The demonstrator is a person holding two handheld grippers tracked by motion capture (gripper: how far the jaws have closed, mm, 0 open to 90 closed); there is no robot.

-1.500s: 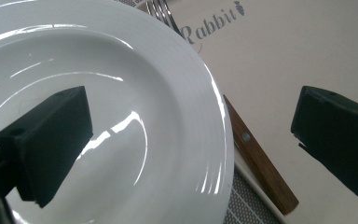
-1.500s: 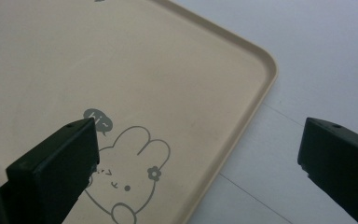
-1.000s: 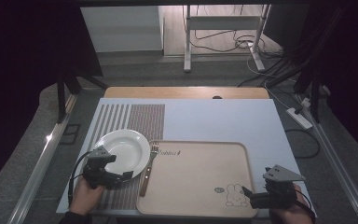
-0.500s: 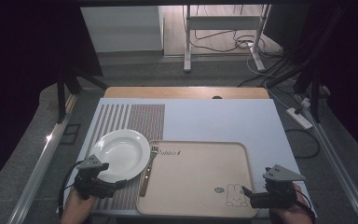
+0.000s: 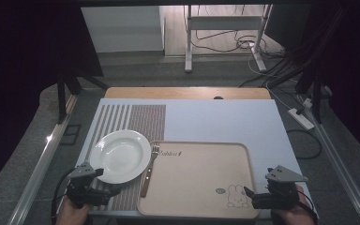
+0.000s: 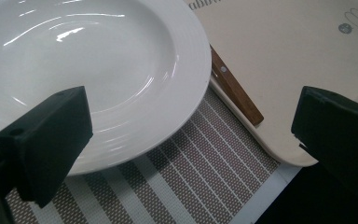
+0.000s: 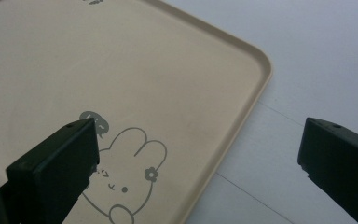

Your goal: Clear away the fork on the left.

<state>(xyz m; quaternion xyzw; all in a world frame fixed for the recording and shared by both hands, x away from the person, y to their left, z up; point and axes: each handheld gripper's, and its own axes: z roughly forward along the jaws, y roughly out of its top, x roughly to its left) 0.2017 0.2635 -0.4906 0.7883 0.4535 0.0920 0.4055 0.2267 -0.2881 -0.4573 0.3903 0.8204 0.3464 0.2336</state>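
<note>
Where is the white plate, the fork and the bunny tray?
white plate (image 5: 120,155), high view, on its shallow middle.
fork (image 5: 149,169), high view, midway along it, where the metal neck meets the wooden handle.
bunny tray (image 7: 168,70), right gripper view, on its bare floor.

Place: a lab or test room, staged as a dining spot.
Far side: bare floor with loose cables (image 5: 225,40) and a metal stand (image 5: 187,35).
Right: a power strip (image 5: 301,118) on the floor.
Surroundings: dark curtains to the left and right.
Table: a wooden table (image 5: 187,93) with a pale mat (image 5: 225,122), a striped placemat (image 5: 136,117), a white plate (image 5: 122,155), a fork (image 5: 149,168) and a beige rabbit-print tray (image 5: 197,180).
</note>
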